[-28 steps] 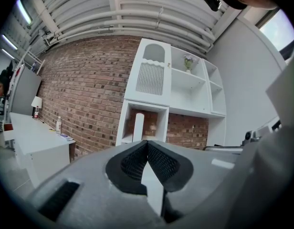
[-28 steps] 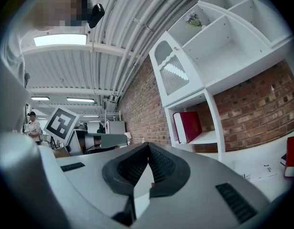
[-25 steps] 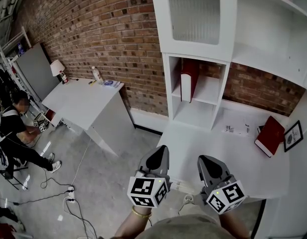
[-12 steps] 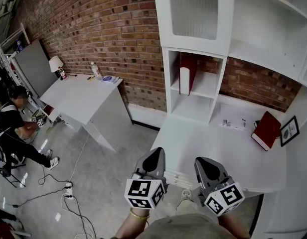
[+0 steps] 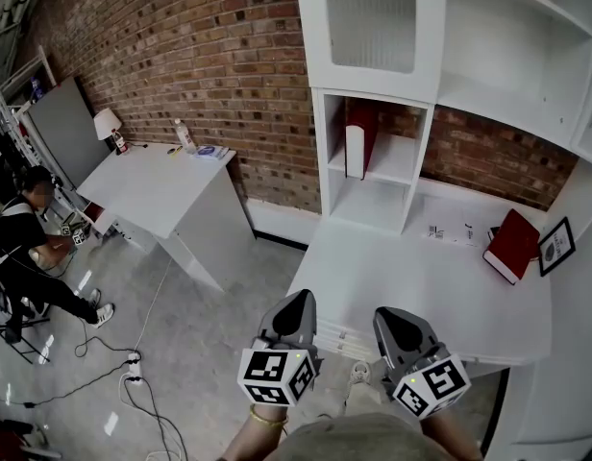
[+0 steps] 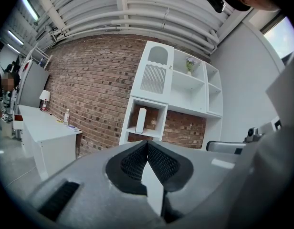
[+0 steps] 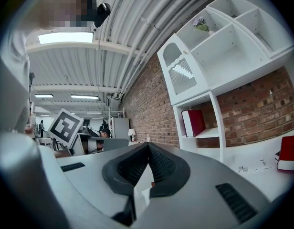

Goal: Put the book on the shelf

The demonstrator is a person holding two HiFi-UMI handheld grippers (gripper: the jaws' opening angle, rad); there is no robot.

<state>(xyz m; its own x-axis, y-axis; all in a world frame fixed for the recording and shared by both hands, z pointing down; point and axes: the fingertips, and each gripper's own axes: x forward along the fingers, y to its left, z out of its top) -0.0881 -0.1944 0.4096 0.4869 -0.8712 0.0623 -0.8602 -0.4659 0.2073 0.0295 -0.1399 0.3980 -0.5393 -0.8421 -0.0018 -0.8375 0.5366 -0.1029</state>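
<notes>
The book (image 5: 512, 245) to be shelved is a red hardback. It lies flat near the far right of the white desk (image 5: 402, 277), just beside a small picture frame (image 5: 556, 246) and near a sheet of paper (image 5: 450, 230), well apart from both tools. It looks stiff and moderately heavy, with a smooth cover that could slide between narrow pads. A pinch across the cover and pages near the spine would probably hold best, since a grip at the open edge may let the pages fan or the book swing. Lying flat, it offers little to grab, so 1 edge likely needs lifting or dragging past the desk edge first. The left gripper (image 5: 298, 301) and right gripper (image 5: 390, 317) both hover low at the near desk edge, each with its jaws pressed together on nothing. The white shelf (image 5: 320, 152) stands against the brick wall. Its upper cubby (image 5: 397, 166) holds 1 upright red volume (image 5: 358, 140) leaning at the left, with free room to its right. The lower cubby (image 5: 373, 205) appears empty.
</notes>
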